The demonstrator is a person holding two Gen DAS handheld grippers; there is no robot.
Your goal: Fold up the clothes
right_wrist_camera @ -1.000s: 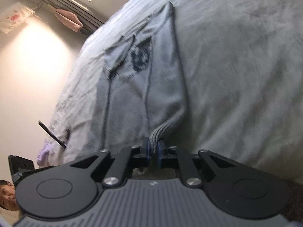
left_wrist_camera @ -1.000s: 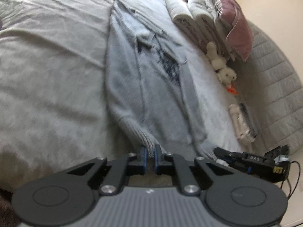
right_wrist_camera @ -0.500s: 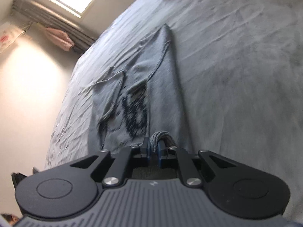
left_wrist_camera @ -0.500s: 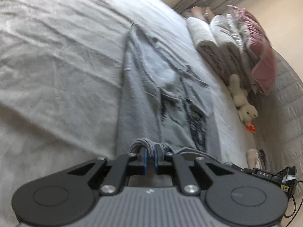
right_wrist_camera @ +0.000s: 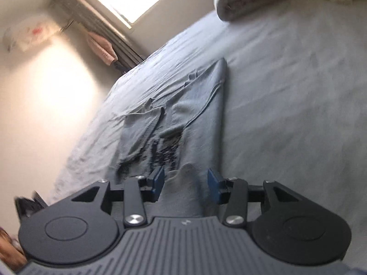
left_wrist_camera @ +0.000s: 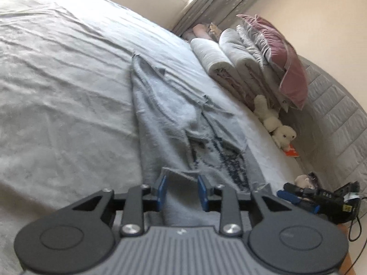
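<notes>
Left gripper (left_wrist_camera: 181, 189): fingers spread wide, gripping nothing — a fold of the grey sweater (left_wrist_camera: 174, 123) lies loose between the blue pads (left_wrist_camera: 161, 189). Right gripper (right_wrist_camera: 186, 184): likewise wide apart, cloth of the sweater (right_wrist_camera: 195, 123) lying between its pads, unclamped. The sweater lies lengthwise on the grey bedspread (left_wrist_camera: 57, 80), running from frame centre to the lower middle. Stacked pillows (left_wrist_camera: 252, 64) occupy the upper right.
</notes>
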